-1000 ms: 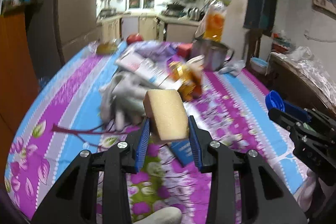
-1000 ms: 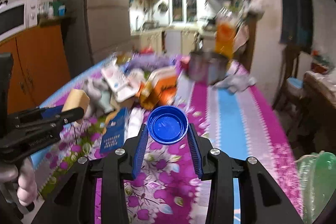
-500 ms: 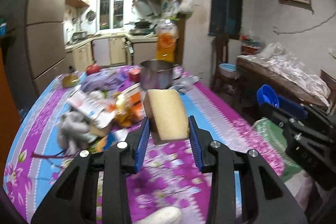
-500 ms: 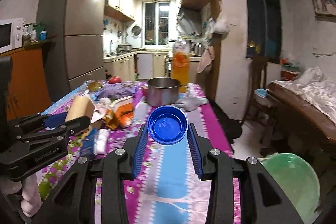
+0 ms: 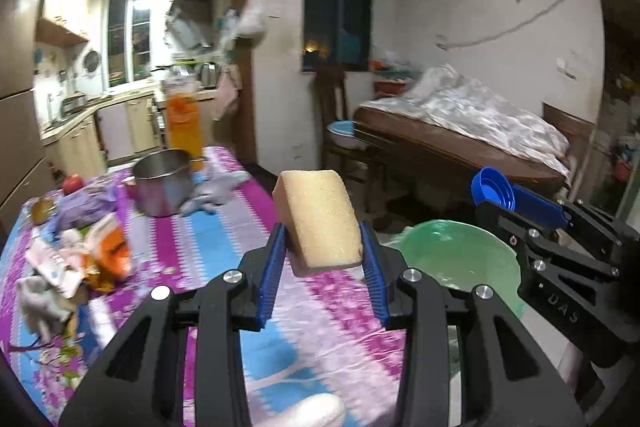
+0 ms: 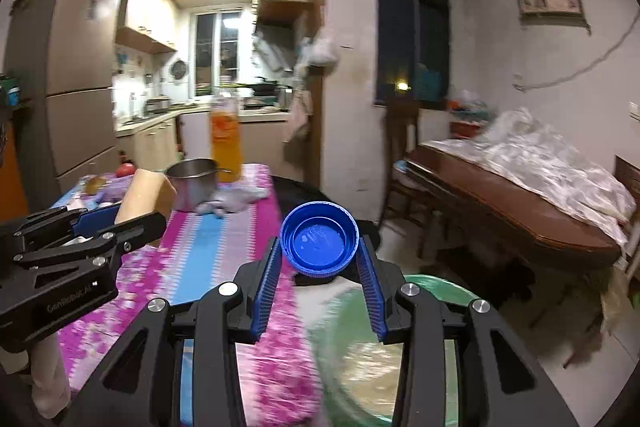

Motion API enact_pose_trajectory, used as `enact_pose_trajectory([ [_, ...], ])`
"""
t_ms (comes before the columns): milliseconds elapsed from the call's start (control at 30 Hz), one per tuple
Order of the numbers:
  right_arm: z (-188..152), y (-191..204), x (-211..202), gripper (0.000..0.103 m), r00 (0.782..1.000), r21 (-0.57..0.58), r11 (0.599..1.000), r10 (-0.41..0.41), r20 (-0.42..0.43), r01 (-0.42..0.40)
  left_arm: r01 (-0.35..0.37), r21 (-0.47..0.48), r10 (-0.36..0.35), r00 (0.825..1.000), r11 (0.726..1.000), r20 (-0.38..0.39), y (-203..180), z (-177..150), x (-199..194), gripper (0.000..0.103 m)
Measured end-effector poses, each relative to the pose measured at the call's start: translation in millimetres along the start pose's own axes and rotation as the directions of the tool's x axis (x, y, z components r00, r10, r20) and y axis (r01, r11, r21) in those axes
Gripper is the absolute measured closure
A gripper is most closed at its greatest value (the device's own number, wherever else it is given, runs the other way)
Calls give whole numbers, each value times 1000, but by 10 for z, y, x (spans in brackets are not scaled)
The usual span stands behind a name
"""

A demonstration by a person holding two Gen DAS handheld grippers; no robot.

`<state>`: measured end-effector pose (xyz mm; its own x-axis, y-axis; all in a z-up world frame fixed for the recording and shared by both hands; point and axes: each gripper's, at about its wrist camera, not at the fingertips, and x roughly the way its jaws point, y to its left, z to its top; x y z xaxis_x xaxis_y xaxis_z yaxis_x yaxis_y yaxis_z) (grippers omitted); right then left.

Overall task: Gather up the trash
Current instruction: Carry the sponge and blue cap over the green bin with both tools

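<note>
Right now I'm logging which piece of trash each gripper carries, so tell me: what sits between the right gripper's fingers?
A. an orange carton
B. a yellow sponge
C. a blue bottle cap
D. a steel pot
C: the right wrist view shows the blue bottle cap clamped between the right gripper's blue pads, open side toward the camera, while the yellow sponge is in the left gripper.

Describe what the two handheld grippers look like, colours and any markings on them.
Both grippers are matt black plastic frames with cut-out openings and silver screw heads. Each has two ribbed blue finger pads. The left gripper shows pale lettering on its side in the right wrist view; the right gripper shows embossed letters in the left wrist view. No cables or sleeves are visible.
</note>
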<state>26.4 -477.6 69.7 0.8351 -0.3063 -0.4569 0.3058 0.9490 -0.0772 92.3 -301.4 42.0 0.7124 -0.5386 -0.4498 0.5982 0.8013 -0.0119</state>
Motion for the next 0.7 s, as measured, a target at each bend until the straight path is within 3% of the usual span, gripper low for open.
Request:
enact_pose_trajectory([
  [367, -301, -1057, 354, 63, 984, 62, 990, -121, -132, 130, 122, 76, -116, 990, 990, -78, -764, 23, 634, 66],
  [700, -726, -1243, 721, 63, 951, 112, 981, -121, -284, 159, 166, 102, -143, 969, 981, -202, -1128, -137, 1205, 66],
])
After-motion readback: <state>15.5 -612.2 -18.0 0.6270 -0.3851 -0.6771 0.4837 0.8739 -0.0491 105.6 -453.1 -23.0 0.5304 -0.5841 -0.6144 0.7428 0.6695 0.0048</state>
